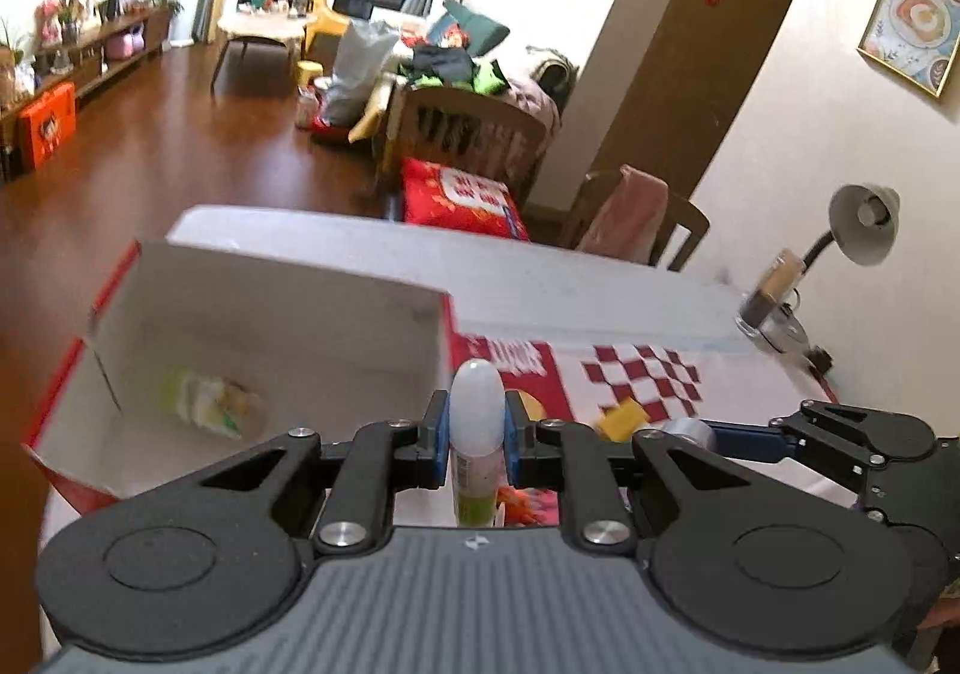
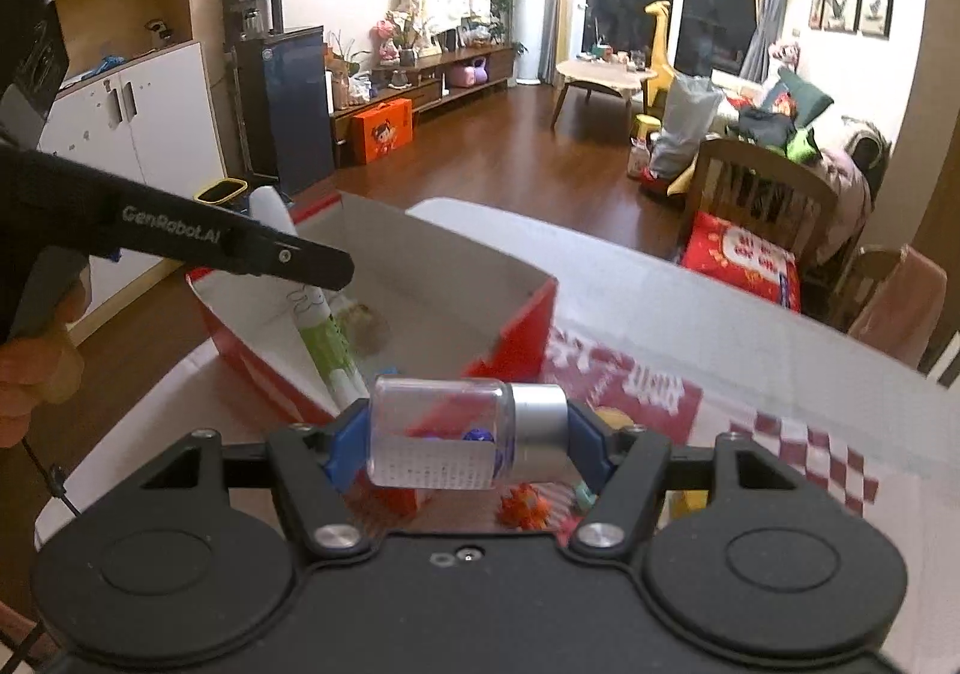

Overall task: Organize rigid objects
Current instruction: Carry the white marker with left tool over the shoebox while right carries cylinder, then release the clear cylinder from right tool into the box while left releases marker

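Observation:
My left gripper point(image 1: 477, 443) is shut on a white and green roll-on bottle point(image 1: 477, 434), held upright just right of the open red and white cardboard box point(image 1: 288, 338). A small pale green bottle point(image 1: 210, 404) lies inside the box. My right gripper point(image 2: 465, 440) is shut on a clear jar with a silver lid point(image 2: 456, 434), held sideways above the table, near the box's corner point(image 2: 528, 314). The left gripper point(image 2: 312, 260) and its bottle point(image 2: 327, 350) show in the right wrist view over the box. The right gripper also shows in the left wrist view point(image 1: 744, 437).
The table point(image 1: 600, 278) has a red and white checked cloth point(image 1: 648, 374). A yellow item point(image 1: 624, 419) and small orange bits point(image 2: 525, 506) lie on it. A desk lamp point(image 1: 864, 224) and a dark bottle point(image 1: 768, 296) stand at the table's far right. Chairs point(image 2: 762, 200) stand beyond.

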The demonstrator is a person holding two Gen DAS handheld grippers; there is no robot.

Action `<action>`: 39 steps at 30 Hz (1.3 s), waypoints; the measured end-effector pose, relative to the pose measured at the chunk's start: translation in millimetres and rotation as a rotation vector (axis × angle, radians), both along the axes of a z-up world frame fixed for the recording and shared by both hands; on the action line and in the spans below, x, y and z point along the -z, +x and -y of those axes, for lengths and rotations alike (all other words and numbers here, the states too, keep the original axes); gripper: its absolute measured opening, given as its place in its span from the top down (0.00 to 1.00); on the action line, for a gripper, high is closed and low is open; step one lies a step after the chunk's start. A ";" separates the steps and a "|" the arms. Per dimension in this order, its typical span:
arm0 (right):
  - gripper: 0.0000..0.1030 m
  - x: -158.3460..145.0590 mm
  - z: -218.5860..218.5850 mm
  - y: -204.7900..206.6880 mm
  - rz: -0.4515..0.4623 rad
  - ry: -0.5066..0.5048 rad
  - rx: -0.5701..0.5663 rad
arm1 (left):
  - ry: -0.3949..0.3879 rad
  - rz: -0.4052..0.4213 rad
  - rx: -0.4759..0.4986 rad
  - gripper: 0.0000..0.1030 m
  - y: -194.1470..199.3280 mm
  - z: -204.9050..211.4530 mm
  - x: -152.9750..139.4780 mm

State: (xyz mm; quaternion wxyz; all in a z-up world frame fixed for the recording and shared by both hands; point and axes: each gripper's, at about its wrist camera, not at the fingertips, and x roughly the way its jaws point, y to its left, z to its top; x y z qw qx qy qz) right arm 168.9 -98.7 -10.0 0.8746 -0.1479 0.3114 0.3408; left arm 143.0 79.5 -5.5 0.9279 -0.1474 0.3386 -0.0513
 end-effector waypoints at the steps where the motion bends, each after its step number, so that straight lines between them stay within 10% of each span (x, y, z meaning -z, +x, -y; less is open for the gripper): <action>1: 0.36 -0.5 -8.5 1.9 0.001 0.000 -0.002 | 0.004 0.001 -0.005 0.84 2.4 -7.9 -0.5; 11: 0.35 16.9 -86.3 25.2 0.016 -0.074 -0.019 | 0.011 0.010 -0.071 0.84 26.9 -86.5 -3.0; 22: 0.36 68.3 -152.1 54.3 -0.021 -0.231 0.016 | 0.083 -0.169 -0.093 0.84 64.5 -141.4 53.4; 39: 0.36 110.2 -180.4 77.8 -0.145 -0.328 0.043 | 0.142 -0.269 -0.029 0.84 89.4 -150.3 92.7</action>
